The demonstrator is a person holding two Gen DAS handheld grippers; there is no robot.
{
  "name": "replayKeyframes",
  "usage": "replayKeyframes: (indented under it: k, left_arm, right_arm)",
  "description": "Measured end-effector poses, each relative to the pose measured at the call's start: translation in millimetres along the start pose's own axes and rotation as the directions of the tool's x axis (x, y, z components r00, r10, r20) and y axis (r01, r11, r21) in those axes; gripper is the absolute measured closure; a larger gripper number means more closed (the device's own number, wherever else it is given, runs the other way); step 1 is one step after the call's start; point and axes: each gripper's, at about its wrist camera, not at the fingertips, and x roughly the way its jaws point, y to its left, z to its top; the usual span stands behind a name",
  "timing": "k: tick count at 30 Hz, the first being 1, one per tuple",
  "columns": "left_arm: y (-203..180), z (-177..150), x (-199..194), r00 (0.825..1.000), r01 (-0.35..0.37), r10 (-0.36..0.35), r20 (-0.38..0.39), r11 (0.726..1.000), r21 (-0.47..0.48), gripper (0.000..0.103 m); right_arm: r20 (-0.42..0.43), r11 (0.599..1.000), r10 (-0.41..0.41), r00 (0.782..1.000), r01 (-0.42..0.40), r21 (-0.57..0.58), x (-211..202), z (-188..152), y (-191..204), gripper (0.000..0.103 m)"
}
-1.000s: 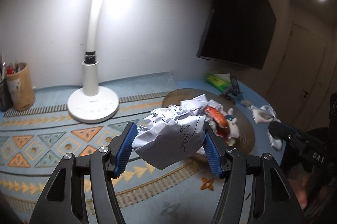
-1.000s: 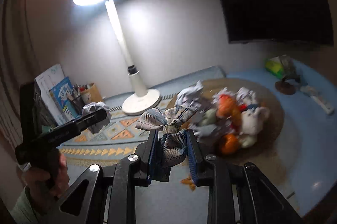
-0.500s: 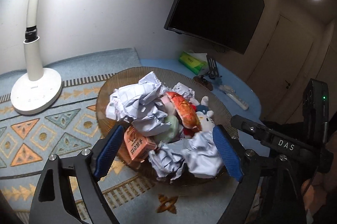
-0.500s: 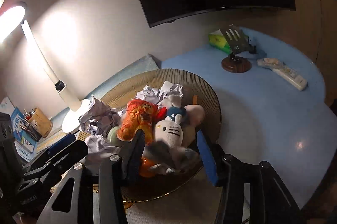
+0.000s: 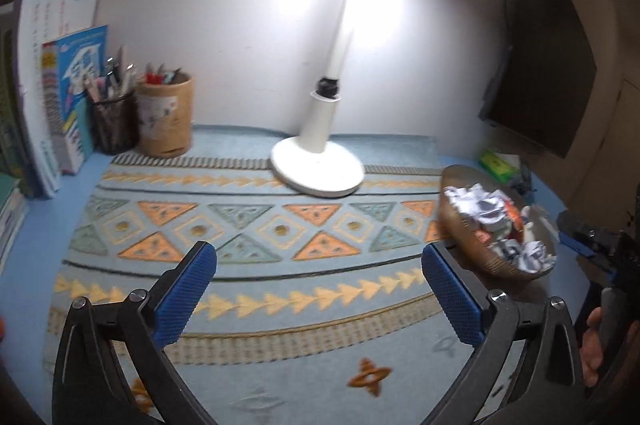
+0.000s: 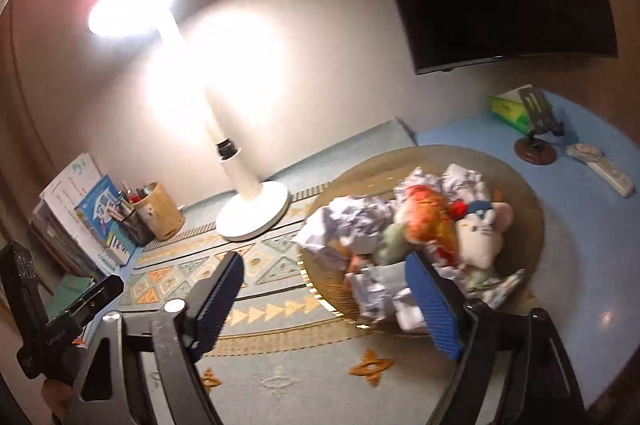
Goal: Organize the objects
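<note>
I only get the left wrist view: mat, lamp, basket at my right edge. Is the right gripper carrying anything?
Observer: No. The right gripper holds nothing; its jaws are opening, just in front of the basket.
Operator: What tops the pile?
Observer: A white cat plush beside an orange plush, with crumpled paper around them.
Operator: Anything past the basket?
Observer: A remote control lies on the blue table, apart from the basket.

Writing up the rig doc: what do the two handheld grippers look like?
Both match: the left gripper and right gripper have black angular frames with silver bolts and two fingers carrying blue textured pads. Seen from the other camera, the left gripper's black body carries small white lettering, too blurred to read.
</note>
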Motion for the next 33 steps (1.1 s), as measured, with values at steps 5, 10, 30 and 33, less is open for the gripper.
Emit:
replayKeyframes:
  k: [5, 10, 30, 33]
  left_arm:
    - [72.2, -29.6, 12.3, 0.998, -0.042, 0.033, -0.059, 0.986, -0.16, 0.001]
    - [79.4, -39.8, 19.8, 0.999, -0.008, 0.003, -0.034, 0.987, -0.161, 0.001]
    - [67.1, -54.8, 63.8, 0.94, -0.279, 0.254, -0.23, 0.957, -0.082, 0.001]
    - [62.5, -54.1, 68.1, 0.925, -0.309, 0.289, -0.247, 0.95, -0.047, 0.001]
  right_arm:
    - [-0.092, 0.993, 0.046, 0.995, -0.056, -0.103, 55.6, -33.8, 79.3, 0.004]
    - [-0.12, 0.966, -0.105, 0.987, 0.073, -0.248, 113.1, -71.2, 121.0, 0.004]
    - [-0.143, 0.927, -0.181, 0.973, 0.12, -0.354, 151.8, -84.6, 121.8, 0.004]
    - [-0.15, 0.931, -0.172, 0.974, 0.111, -0.349, 152.8, -83.8, 121.7, 0.004]
